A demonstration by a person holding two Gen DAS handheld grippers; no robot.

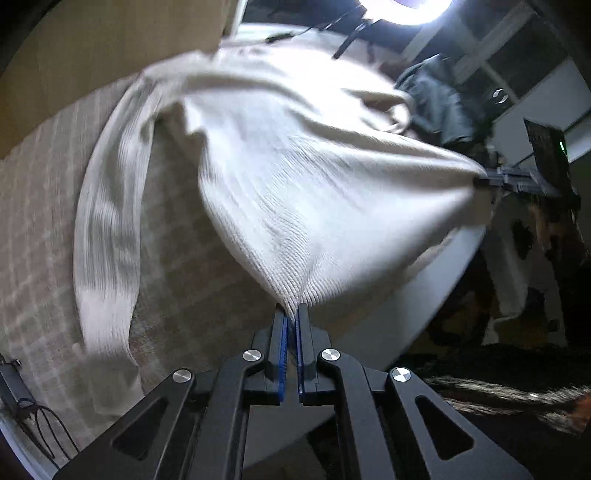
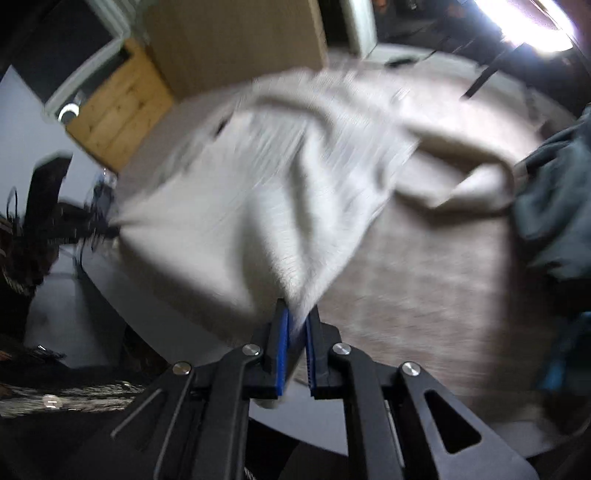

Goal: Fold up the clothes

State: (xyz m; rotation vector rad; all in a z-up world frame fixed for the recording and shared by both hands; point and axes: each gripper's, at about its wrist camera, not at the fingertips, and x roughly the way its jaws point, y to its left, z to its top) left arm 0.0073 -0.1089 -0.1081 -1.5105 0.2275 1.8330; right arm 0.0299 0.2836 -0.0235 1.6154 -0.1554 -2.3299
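A cream ribbed knit sweater (image 1: 280,173) is lifted off a round table covered with a beige checked cloth (image 1: 48,229). My left gripper (image 1: 291,314) is shut on a bunched edge of the sweater, the fabric pinched between its blue pads. One long sleeve (image 1: 107,236) hangs down to the cloth at the left. In the right wrist view, my right gripper (image 2: 297,317) is shut on another edge of the same sweater (image 2: 236,192), which stretches away, blurred. The other gripper (image 1: 517,181) shows at the right of the left wrist view, pulling the fabric taut.
A dark grey-green garment (image 2: 554,206) lies on the table at the right; it also shows as a dark heap (image 1: 439,107) at the far side. A bright lamp (image 1: 417,9) glares above. A cardboard panel (image 2: 236,40) and a wooden box (image 2: 118,107) stand behind. The table's white rim (image 1: 439,280) curves nearby.
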